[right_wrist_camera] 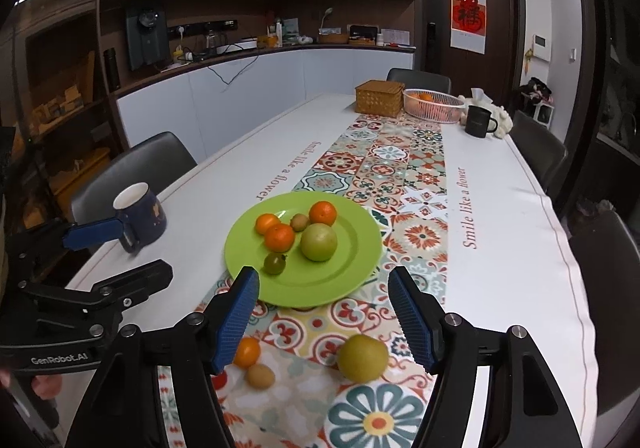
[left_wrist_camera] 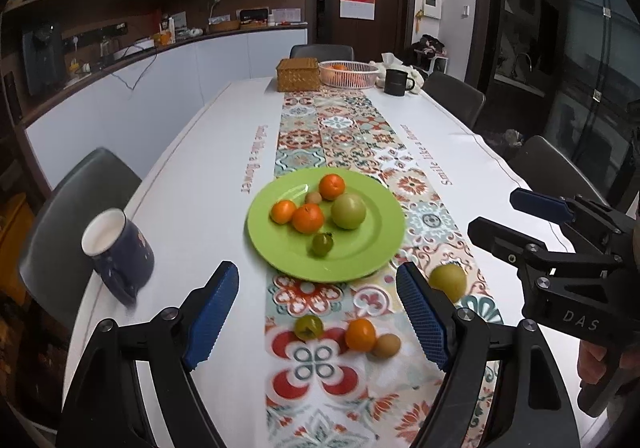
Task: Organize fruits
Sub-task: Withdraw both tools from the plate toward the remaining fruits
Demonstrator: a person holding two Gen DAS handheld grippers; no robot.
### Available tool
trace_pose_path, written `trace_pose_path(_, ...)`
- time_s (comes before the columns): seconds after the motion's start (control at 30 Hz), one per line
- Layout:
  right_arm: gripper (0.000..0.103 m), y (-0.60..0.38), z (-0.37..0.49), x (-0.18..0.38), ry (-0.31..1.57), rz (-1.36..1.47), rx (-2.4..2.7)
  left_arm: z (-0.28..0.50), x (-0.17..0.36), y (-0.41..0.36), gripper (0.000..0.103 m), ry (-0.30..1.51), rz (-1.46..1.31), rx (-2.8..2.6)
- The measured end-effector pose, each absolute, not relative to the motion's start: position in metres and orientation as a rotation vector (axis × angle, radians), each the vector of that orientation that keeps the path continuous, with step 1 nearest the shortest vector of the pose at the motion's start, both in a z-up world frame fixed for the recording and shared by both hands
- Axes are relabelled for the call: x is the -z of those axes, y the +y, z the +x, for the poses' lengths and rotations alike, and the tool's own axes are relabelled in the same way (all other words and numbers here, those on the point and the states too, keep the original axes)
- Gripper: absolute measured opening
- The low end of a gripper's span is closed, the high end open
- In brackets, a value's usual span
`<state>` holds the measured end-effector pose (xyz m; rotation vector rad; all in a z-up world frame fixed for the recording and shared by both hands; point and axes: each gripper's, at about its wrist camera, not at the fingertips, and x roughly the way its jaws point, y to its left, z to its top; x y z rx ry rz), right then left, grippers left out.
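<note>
A green plate (left_wrist_camera: 360,256) (right_wrist_camera: 352,268) on the patterned runner holds three oranges, a large green fruit (left_wrist_camera: 349,211) (right_wrist_camera: 319,241), a small brown kiwi and a green tomato. Loose on the runner nearer me lie a green tomato (left_wrist_camera: 309,327), an orange (left_wrist_camera: 360,334) (right_wrist_camera: 247,352), a kiwi (left_wrist_camera: 386,345) (right_wrist_camera: 260,375) and a yellow-green pear (left_wrist_camera: 449,281) (right_wrist_camera: 362,357). My left gripper (left_wrist_camera: 318,316) is open above the loose fruits. My right gripper (right_wrist_camera: 324,316) is open above the pear, empty. The right gripper (left_wrist_camera: 500,216) also shows in the left wrist view.
A dark blue mug (left_wrist_camera: 118,256) (right_wrist_camera: 140,216) stands at the table's left edge. At the far end are a wicker box (left_wrist_camera: 298,74), a pink basket (left_wrist_camera: 349,73) with oranges and a black mug (left_wrist_camera: 397,81). Chairs surround the table.
</note>
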<state>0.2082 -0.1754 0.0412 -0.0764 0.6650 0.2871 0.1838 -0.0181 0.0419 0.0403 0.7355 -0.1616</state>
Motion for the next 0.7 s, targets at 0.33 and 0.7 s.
trace_pose_path(0.33,0.068,-0.196,0.192,-0.015,0.723,-0.128,-0.289,0.171,-0.008,-0.040,0.081,0.832,0.042,0.170)
trace_pose_path(0.7,0.068,-0.206,0.204,0.031,0.863,-0.118,-0.285,0.187,0.030,-0.048,0.077,0.966,0.023,0.183)
